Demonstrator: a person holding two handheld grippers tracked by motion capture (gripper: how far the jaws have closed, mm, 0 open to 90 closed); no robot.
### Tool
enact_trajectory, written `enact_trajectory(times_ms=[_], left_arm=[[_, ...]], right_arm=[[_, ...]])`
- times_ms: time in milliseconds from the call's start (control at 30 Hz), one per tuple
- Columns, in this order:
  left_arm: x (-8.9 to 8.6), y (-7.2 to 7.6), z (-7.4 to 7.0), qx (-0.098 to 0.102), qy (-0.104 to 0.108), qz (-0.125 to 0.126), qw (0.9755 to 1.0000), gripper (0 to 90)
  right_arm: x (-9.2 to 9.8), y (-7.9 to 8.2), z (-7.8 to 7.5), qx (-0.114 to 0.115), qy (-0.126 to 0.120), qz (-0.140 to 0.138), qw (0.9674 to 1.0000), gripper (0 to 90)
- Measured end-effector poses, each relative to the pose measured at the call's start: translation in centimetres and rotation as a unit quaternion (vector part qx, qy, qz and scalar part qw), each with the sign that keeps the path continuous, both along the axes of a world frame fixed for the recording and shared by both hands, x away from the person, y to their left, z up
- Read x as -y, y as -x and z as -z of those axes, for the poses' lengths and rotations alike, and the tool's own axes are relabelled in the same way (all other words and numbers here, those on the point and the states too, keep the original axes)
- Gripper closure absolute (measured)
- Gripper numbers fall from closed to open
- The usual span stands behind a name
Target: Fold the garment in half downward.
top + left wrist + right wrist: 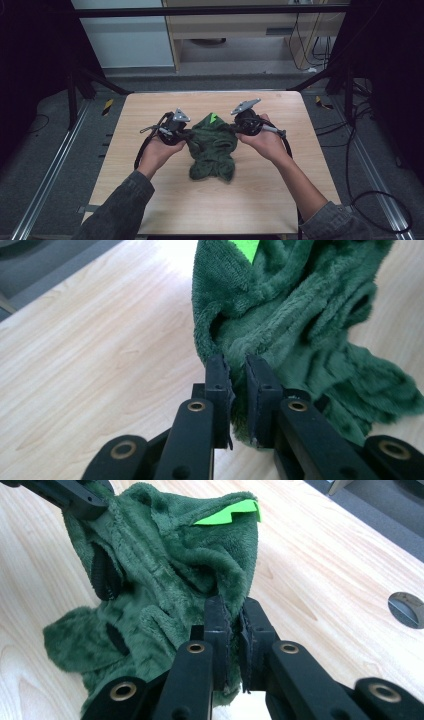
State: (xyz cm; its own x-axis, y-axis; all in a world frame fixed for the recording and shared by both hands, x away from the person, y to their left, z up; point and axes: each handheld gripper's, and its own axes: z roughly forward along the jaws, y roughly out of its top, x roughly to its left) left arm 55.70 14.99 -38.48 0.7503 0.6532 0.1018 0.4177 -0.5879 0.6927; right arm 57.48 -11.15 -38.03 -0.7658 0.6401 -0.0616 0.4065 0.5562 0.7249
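Observation:
A dark green fleece garment (pixel 212 150) with a bright green spike (pixel 213 118) lies bunched in the middle of the wooden table (pixel 150 115). My left gripper (pixel 189 135) is at its left edge, shut on a fold of the fleece (pixel 280 315); the cloth sits between the two black pads (pixel 218 380). My right gripper (pixel 234 129) is at the garment's right edge, shut on the fabric (pixel 165 565) just below the green spike (pixel 227 512). In the right gripper view the left gripper's jaw (pixel 75 497) shows at the top left, on the far edge of the cloth.
A round cable hole (pixel 406 609) is set in the tabletop to the right of the garment. Black cables (pixel 370 200) trail off the table's right side. Bare wood surrounds the garment; a frame bar (pixel 210 10) crosses the back.

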Motion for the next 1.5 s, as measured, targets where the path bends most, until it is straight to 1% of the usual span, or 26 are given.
enact_trajectory(times_ms=[100, 300, 667, 800, 1200, 1500], left_arm=[[0.0, 0.3, 0.1, -0.002, -0.002, 0.002, 1.0, 81.7], [-0.3, 0.6, 0.2, -0.005, 0.002, 0.002, 1.0, 81.5], [-0.6, 1.5, 1.0, -0.008, 0.009, 0.004, 0.9999, 81.1], [-0.7, 1.9, 1.3, -0.014, 0.013, 0.006, 0.9998, 80.9], [-0.5, 2.8, 2.2, -0.018, 0.015, 0.012, 0.9997, 80.5], [-0.5, 3.4, 2.7, -0.021, 0.015, 0.016, 0.9995, 80.2]], right_arm=[[0.1, 0.4, 0.2, -0.001, 0.0, -0.004, 1.0, 84.0], [0.1, 1.0, 0.2, 0.001, -0.006, -0.01, 0.9999, 83.9], [0.1, 2.1, 0.4, 0.003, -0.009, -0.018, 0.9998, 83.5], [0.2, 2.5, 0.7, 0.002, -0.011, -0.02, 0.9997, 83.3], [0.6, 3.3, 2.0, -0.005, -0.017, -0.021, 0.9996, 82.2], [0.5, 3.9, 2.2, -0.006, -0.014, -0.026, 0.9995, 81.8]])
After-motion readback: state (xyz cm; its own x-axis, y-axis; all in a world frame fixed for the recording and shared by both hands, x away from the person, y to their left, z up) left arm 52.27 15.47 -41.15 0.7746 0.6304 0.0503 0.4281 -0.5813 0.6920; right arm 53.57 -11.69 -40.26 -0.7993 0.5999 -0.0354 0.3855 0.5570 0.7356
